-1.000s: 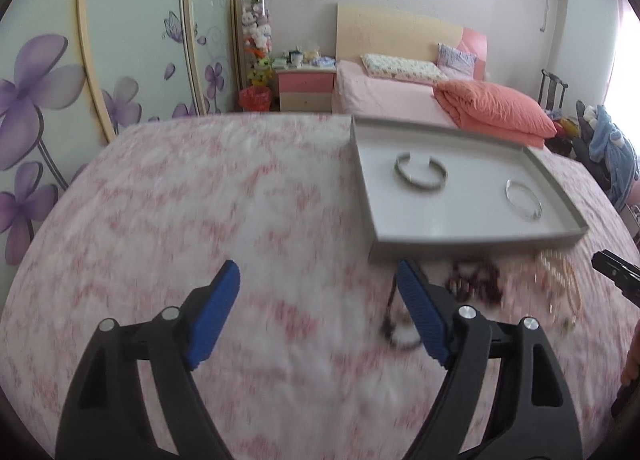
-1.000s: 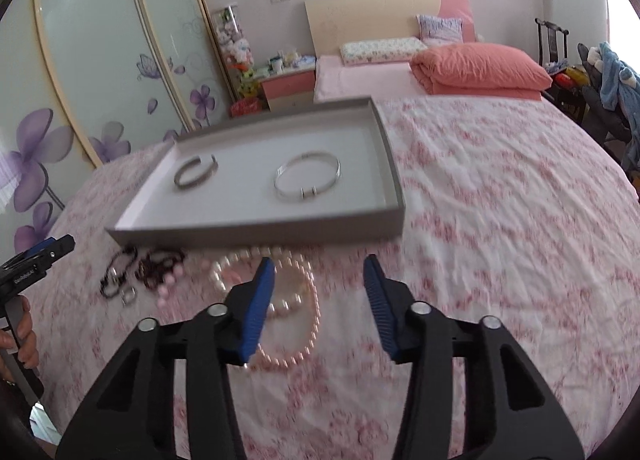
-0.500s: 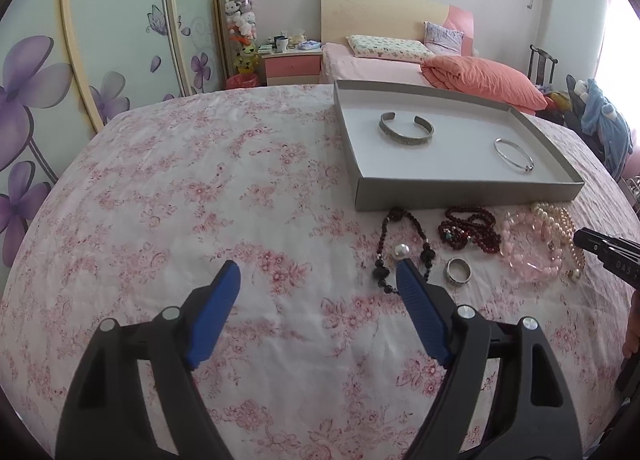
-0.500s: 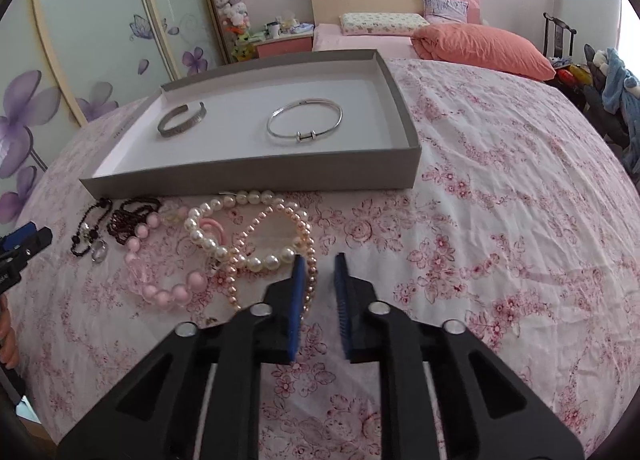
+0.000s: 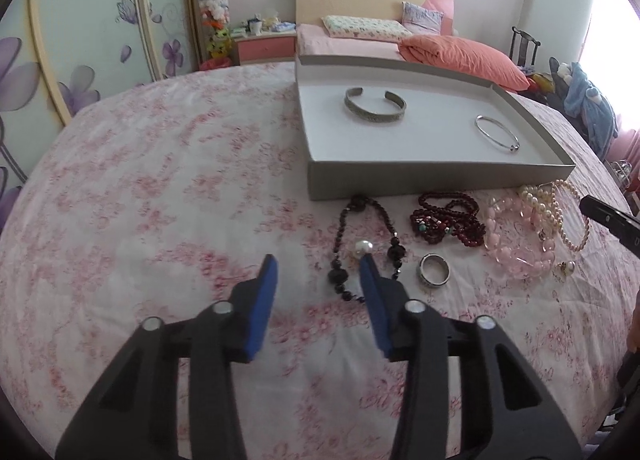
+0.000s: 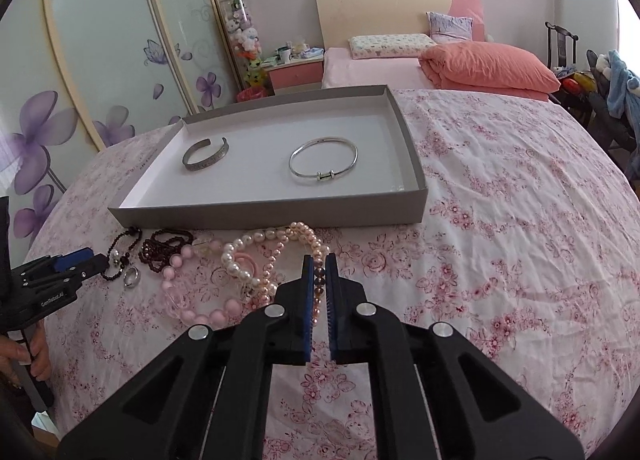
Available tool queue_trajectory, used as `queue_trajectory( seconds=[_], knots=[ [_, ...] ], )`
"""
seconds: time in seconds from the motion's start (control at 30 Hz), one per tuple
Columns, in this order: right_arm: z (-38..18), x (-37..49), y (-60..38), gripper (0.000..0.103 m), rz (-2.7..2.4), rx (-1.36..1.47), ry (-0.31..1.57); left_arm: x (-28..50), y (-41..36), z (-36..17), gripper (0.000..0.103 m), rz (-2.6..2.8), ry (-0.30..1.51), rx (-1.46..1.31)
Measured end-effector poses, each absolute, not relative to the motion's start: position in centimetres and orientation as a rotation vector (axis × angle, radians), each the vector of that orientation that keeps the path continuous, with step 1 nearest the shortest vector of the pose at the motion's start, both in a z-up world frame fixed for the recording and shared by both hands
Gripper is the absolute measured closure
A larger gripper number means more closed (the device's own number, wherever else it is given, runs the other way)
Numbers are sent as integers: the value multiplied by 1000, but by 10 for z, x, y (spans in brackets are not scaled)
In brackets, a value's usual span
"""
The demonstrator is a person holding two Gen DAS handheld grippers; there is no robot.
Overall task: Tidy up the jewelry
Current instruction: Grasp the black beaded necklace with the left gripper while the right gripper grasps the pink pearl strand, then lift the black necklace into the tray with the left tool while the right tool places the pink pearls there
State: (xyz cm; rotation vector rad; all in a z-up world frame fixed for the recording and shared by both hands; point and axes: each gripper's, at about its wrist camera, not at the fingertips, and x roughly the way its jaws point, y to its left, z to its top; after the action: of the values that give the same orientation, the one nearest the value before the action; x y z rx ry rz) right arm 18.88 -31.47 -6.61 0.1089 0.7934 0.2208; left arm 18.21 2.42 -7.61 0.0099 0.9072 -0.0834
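Observation:
A grey tray [image 6: 280, 207] [image 5: 400, 176] on the flowered cloth holds a wide silver cuff [image 6: 206, 154] [image 5: 375, 105] and a thin silver bangle [image 6: 323, 158] [image 5: 497, 133]. In front of it lie a black bead necklace [image 5: 362, 236] [image 6: 122, 246], a dark red bead string [image 5: 448, 220] [image 6: 164, 246], a silver ring [image 5: 434, 270] [image 6: 131, 277], pink beads [image 5: 516, 244] [image 6: 192, 292] and a pearl strand [image 6: 276, 248] [image 5: 560, 212]. My right gripper [image 6: 319, 266] is shut on the pearl strand. My left gripper [image 5: 318, 264] is open, just left of the black necklace.
The round table's cloth [image 6: 520, 220] drops away at the edges. A bed [image 6: 460, 60], a nightstand [image 6: 296, 74] and a flowered wardrobe [image 6: 100, 60] stand behind. A chair with clothes [image 6: 608, 92] is at the right.
My right gripper has closed on the pearl strand. My left gripper has moved in toward the black necklace and its jaws have narrowed.

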Motion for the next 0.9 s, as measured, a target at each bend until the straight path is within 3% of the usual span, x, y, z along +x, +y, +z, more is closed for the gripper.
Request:
queue_trajectory(
  seconds=[0.2,0.27,0.6,0.67,0.9],
  knots=[
    [-71,189,-316,96,219,115,809,189,18,-81,80,-86,912,39],
    [-71,189,-315,96,218,115,808,190,18,-81,91,-92,915,35],
    [-74,190,-317,96,218,124,814,184,4,-79,84,-89,888,114],
    [-74,190,-317,96,218,125,815,187,2,-82,91,-94,904,119],
    [-67,188,-319,96,224,144,785,188,12,-69,92,-101,859,49]
  ],
)
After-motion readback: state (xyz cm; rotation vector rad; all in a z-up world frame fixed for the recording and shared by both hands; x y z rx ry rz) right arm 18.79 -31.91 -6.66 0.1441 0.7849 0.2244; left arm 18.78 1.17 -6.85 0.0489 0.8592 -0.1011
